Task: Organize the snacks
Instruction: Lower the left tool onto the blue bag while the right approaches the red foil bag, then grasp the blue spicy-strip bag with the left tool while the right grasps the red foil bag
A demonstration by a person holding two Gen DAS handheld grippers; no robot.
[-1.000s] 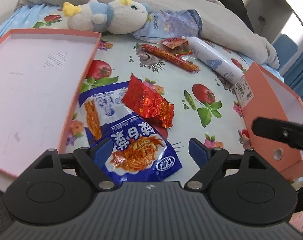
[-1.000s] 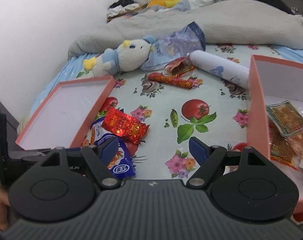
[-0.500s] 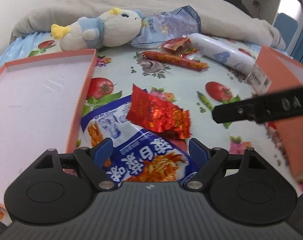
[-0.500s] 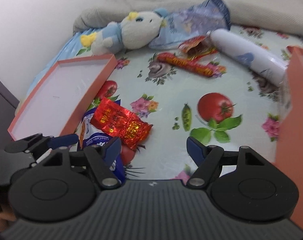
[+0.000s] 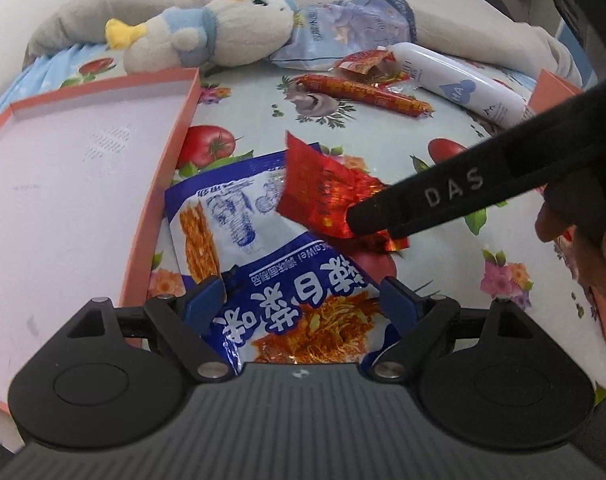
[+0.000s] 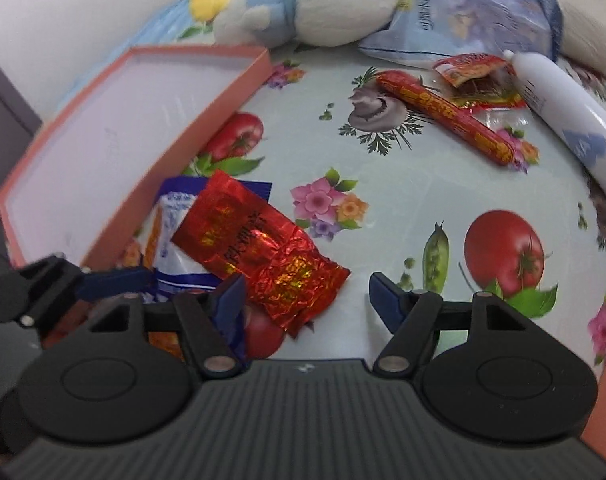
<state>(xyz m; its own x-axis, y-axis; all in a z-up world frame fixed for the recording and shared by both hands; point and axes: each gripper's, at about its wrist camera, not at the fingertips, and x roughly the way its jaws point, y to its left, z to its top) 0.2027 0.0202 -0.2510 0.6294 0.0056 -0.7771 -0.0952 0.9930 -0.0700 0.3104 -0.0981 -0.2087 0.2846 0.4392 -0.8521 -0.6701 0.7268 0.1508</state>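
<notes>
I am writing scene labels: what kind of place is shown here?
Most likely a bedroom. The snacks lie on a printed bedsheet, with a grey duvet bunched behind and a plush toy beside it.

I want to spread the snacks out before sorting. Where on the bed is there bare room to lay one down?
Free: the cloth between the red foil packet, the long sausage stick and the white tube; also the empty pink lid. Crowded: the plush toy end, and beside the lid, where the red packet overlaps the blue bag.
</notes>
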